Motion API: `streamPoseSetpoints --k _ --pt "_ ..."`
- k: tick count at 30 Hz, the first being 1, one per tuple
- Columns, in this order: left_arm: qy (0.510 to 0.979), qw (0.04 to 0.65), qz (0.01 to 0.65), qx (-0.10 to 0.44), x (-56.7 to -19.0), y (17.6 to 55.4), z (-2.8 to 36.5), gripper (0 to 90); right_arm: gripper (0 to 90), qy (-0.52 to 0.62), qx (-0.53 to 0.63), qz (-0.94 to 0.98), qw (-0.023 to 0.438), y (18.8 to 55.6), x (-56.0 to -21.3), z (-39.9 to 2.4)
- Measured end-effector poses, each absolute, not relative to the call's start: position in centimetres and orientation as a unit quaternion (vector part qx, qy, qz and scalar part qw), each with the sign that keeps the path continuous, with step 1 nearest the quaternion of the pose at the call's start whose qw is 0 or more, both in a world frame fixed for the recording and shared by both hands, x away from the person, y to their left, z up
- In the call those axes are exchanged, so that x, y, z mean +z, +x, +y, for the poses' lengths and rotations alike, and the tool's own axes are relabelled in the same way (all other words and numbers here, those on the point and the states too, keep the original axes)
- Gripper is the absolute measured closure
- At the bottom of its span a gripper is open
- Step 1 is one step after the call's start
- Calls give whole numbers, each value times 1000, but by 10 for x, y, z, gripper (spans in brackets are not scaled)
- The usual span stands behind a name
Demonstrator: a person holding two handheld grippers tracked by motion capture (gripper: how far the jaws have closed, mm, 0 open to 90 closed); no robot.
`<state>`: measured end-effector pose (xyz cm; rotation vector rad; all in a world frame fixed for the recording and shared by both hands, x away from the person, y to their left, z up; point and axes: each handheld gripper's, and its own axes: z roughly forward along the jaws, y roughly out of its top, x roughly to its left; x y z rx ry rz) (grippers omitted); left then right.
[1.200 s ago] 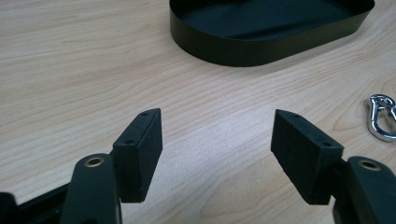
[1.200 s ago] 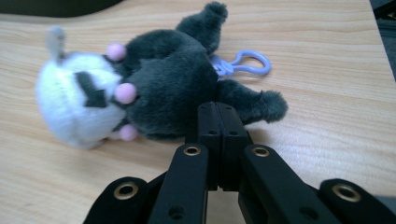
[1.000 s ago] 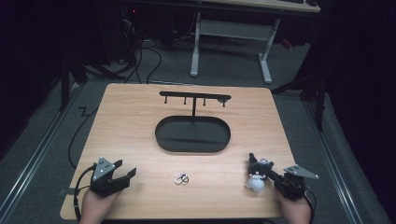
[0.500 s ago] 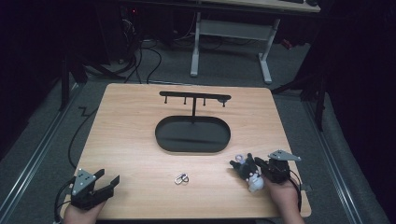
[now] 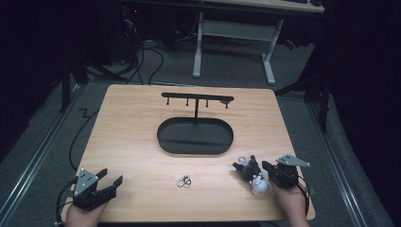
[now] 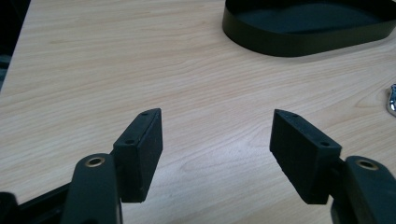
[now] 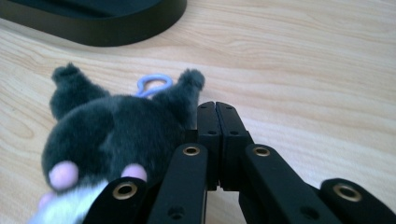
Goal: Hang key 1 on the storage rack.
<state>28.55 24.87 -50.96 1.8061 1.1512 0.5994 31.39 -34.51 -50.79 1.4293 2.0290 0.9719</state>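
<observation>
High view: your left gripper (image 5: 111,182) sits at about seven o'clock on the wooden table (image 5: 132,123), near the front edge, its two jaws spread apart with nothing between them. Your right gripper (image 5: 261,168) sits at about five o'clock, pointing toward the table's middle. A small plush toy (image 5: 250,175), dark grey with a white lower part, lies against its tip, with a pale blue loop (image 5: 241,160) at the toy's far end. A small metal clip (image 5: 184,180) lies on the wood at six o'clock, between your two grippers and apart from both. A black oval tray (image 5: 195,135) lies at the table's centre, with a black hook rack (image 5: 197,99) standing up from its far side toward twelve o'clock.

Left gripper view: your jaws stand wide apart over bare wood, gripping nothing. The tray (image 6: 299,44) is at about one o'clock, well ahead. A sliver of the clip (image 6: 391,100) shows at three o'clock, at the frame's edge.

Right gripper view: your jaws are pressed together, pad against pad, with nothing visible between them. The plush toy (image 7: 112,135) lies just beside them at nine o'clock, its fur touching the left jaw's side; two ears point away from you and the blue loop (image 7: 153,85) lies between them on the wood. The tray (image 7: 116,21) is at eleven o'clock.
</observation>
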Motion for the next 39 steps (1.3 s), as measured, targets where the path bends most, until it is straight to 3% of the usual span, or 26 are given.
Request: streamPoseSetpoints --k 21,32,39 --pt "768 442 409 218 -517 329 208 337 791 565 323 719 245 275 -513 -357" --pt "777 460 376 209 -511 324 194 325 636 581 287 729 222 275 -501 -355" --pt "782 451 377 206 -516 326 192 326 592 579 274 740 204 282 -496 -358"
